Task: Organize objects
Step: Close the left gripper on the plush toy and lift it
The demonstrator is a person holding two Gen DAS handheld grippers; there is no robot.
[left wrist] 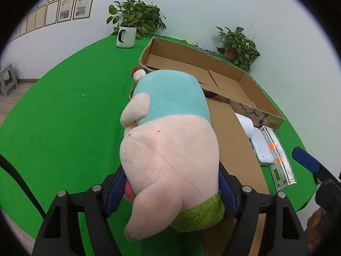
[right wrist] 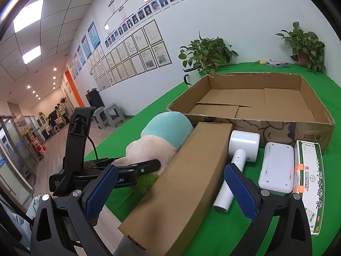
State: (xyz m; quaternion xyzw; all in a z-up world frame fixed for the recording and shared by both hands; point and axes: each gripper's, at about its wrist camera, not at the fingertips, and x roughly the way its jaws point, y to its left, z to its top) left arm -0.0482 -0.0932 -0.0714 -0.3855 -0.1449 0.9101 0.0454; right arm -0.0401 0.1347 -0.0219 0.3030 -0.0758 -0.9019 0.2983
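Note:
A plush toy (left wrist: 168,132), pink and teal with a green fuzzy end, is gripped by my left gripper (left wrist: 170,192), whose blue pads press on both its sides. It shows in the right wrist view (right wrist: 157,140) beside a long closed cardboard box (right wrist: 185,181). My right gripper (right wrist: 172,192) is open and empty, its jaws straddling that box's near end. A large open cardboard box (right wrist: 255,104) stands behind, empty inside. A white hair dryer (right wrist: 238,155), a white flat device (right wrist: 277,166) and a green-and-white carton (right wrist: 309,181) lie on the green table.
A white mug (left wrist: 126,36) and potted plants (left wrist: 136,15) (left wrist: 238,47) stand at the table's far edge. Grey stools (right wrist: 110,115) stand on the floor to the left. The left gripper body (right wrist: 85,166) sits left of the long box.

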